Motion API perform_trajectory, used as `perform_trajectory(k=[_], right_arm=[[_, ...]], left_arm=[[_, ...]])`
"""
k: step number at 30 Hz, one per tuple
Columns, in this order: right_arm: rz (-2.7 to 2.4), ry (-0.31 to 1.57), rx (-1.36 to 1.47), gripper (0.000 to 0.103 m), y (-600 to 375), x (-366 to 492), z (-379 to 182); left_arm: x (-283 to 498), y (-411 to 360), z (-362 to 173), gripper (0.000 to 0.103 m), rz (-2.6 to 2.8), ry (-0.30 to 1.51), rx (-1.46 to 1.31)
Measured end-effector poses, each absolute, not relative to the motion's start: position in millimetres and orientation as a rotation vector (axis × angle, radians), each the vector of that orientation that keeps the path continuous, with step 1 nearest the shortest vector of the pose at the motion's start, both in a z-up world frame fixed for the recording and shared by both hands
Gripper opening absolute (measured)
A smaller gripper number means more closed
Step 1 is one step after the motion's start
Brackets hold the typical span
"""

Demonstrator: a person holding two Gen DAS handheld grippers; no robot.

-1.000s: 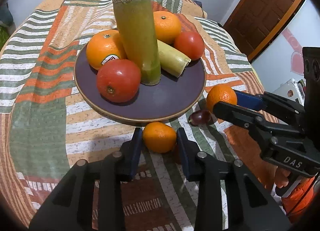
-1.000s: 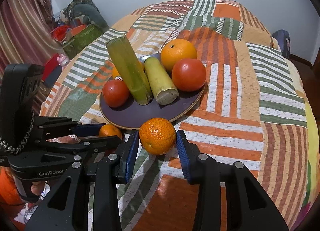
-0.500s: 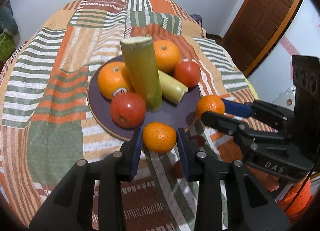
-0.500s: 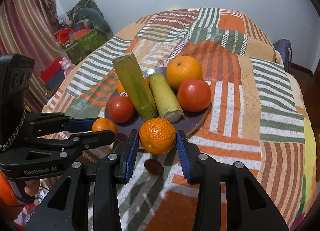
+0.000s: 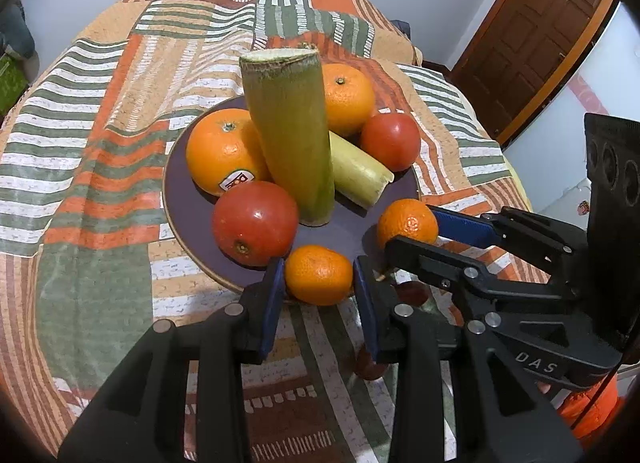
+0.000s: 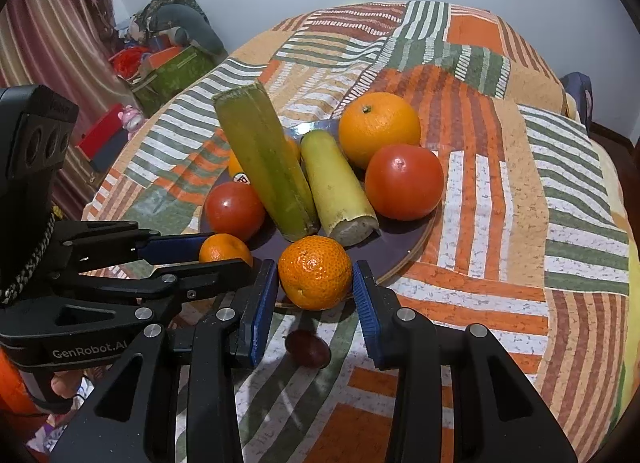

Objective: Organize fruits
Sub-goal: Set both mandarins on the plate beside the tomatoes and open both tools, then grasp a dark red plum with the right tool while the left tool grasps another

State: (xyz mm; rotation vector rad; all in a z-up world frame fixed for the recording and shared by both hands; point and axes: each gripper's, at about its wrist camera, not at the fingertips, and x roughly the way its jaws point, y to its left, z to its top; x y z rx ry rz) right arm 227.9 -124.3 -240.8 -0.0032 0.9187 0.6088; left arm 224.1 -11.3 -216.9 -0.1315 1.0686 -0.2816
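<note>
A dark purple plate (image 5: 188, 199) (image 6: 404, 251) on the patchwork table holds two oranges, two tomatoes, a tall green cane piece (image 5: 290, 135) (image 6: 260, 159) and a pale yellow cane piece (image 5: 358, 175) (image 6: 336, 187). My left gripper (image 5: 319, 277) is shut on a small mandarin (image 5: 318, 275) above the plate's near rim. My right gripper (image 6: 314, 278) is shut on a second mandarin (image 6: 314, 271), also over the rim. Each gripper shows in the other view, the right one (image 5: 412, 229) and the left one (image 6: 224, 253).
Small dark red fruits lie on the cloth below the grippers (image 6: 308, 347) (image 5: 370, 367). A wooden door (image 5: 532, 31) stands at right. Boxes and clutter (image 6: 160, 63) sit beyond the table's left edge.
Both grippers have lifted their mandarins off the cloth and carried them forward over the plate's near rim. The dark red fruits stay on the cloth.
</note>
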Motion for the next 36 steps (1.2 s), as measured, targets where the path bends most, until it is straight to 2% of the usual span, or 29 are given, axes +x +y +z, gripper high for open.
perform_trajectory(k=[7,16,36], right_arm=[[0.624,0.938,0.028,0.036,-127,232,-243],[0.606,0.935,0.016,0.038,-130,231,-238],[0.611,0.964,-0.01,0.04,-140,206,-243]], left_arm=[[222,-11,-218,0.035,-0.28,1.058,-0.123],[219,-12,-218,0.042,-0.267,1.068,-0.106],[182,-26,-224,0.042,-0.324,1.113,-0.103]])
